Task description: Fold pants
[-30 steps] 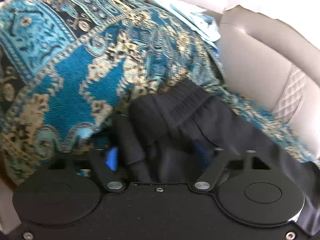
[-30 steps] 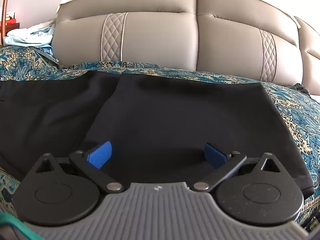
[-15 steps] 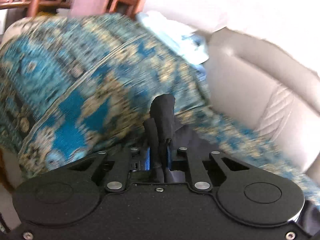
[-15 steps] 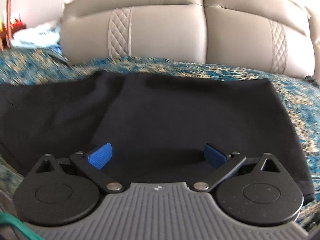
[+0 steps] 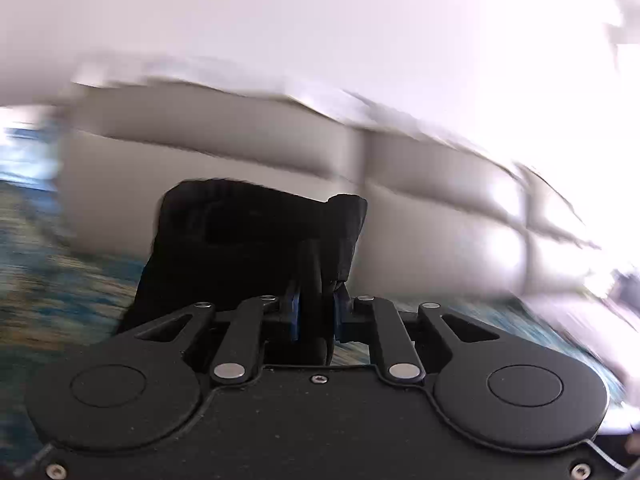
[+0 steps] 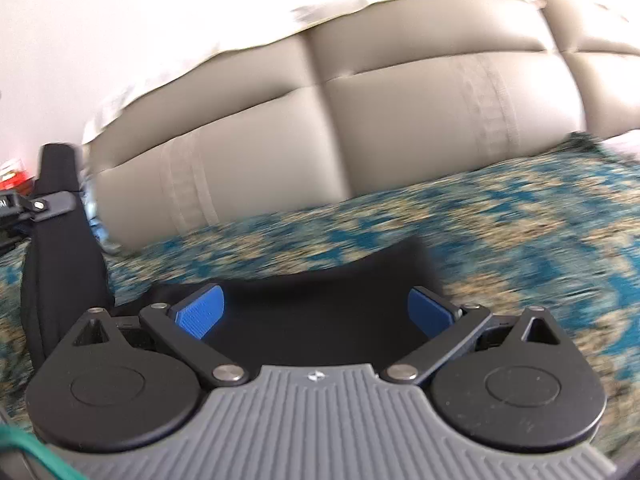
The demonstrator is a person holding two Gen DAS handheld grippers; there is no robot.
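Just teal-gold patterned bedspread (image 6: 500, 216) w/ beige padded headboard (image 6: 400, 120); L claw (image 5: 315, 316) pinching black pants (image 5: 240, 240), R claw (image 6: 316, 312) wide.

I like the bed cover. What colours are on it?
The bed cover is teal blue with a tan and cream pattern. It shows best in the right wrist view, though blurred.

Your matt black cloth pants (image 5: 248, 240) contrast with the smooth, leathery beige headboard (image 6: 400, 120) at twelve o'clock and woven patterned bedspread (image 6: 520, 220).

A beige padded headboard (image 6: 400, 120) rises behind a blue-and-gold patterned bedspread (image 6: 520, 220), below a bright white wall (image 5: 320, 20).
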